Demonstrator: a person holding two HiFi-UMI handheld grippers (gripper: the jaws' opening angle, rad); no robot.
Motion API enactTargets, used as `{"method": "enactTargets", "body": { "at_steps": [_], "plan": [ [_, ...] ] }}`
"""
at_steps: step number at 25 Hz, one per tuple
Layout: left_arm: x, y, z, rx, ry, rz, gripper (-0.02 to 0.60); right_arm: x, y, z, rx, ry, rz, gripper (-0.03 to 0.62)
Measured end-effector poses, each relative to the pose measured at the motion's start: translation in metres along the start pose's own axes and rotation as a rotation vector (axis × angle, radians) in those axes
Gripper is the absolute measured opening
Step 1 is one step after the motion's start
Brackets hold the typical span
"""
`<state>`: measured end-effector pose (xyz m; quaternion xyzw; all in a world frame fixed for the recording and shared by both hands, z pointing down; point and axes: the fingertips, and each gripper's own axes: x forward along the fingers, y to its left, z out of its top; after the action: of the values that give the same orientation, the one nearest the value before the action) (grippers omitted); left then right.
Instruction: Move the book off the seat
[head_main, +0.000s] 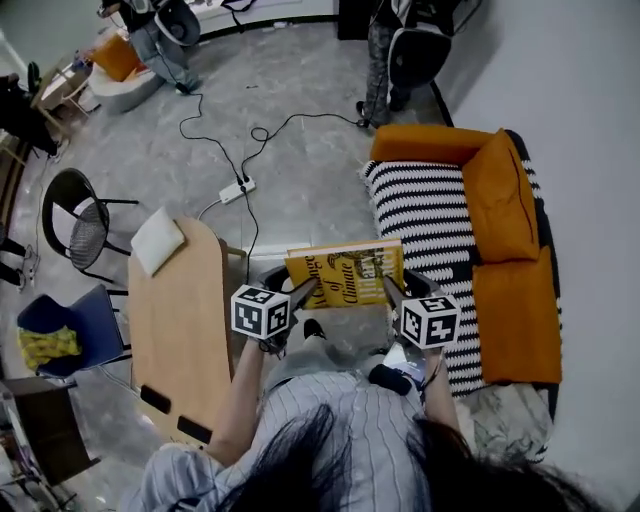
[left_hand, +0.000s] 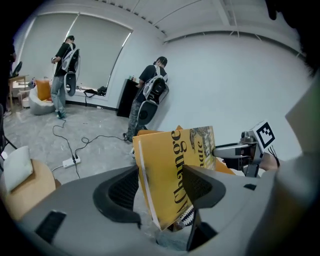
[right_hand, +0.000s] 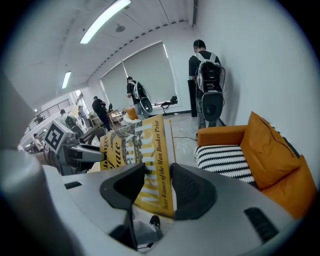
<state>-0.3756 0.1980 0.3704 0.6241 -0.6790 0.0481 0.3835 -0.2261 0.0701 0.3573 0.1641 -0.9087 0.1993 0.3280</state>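
Between table and sofa | left gripper, right gripper clamp book | cable ahead

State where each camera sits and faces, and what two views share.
Head view: on the person's head, facing steeply down; forearms, left tongs, right tongs, yellow black-lettered book show.
Left gripper view: on the left tongs, facing along its own jaws toward the far window.
Right gripper view: on the right tongs, likewise; orange sofa at right.
Shared: both gripper views show the book and the other tongs.
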Motion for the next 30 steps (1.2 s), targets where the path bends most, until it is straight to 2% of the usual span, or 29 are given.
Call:
{"method": "enactTargets", "body": {
  "at_steps": [8,16,24,30],
  "plan": [
    [-0.065,0.078,-0.011,-0.139,-0.097,0.113,0.284,0.059,0.086,0.033,-0.157,0.056,0.110,0.181],
    [-0.147,0.138,-0.041,-0.302,-0.205,0.277,0.284,0.109,0.184,0.047,-0.296,0.152,0.277,0.181],
    [-0.208,0.169,-0.077,-0.490,-0.331,0.458,0.284,0.150,0.267,0.056,-0.484,0.247,0.452,0.181],
    [-0.250,0.186,-0.122,-0.645,-0.420,0.630,0.284,0.184,0.336,0.039,-0.643,0.326,0.628,0.181]
  ]
}}
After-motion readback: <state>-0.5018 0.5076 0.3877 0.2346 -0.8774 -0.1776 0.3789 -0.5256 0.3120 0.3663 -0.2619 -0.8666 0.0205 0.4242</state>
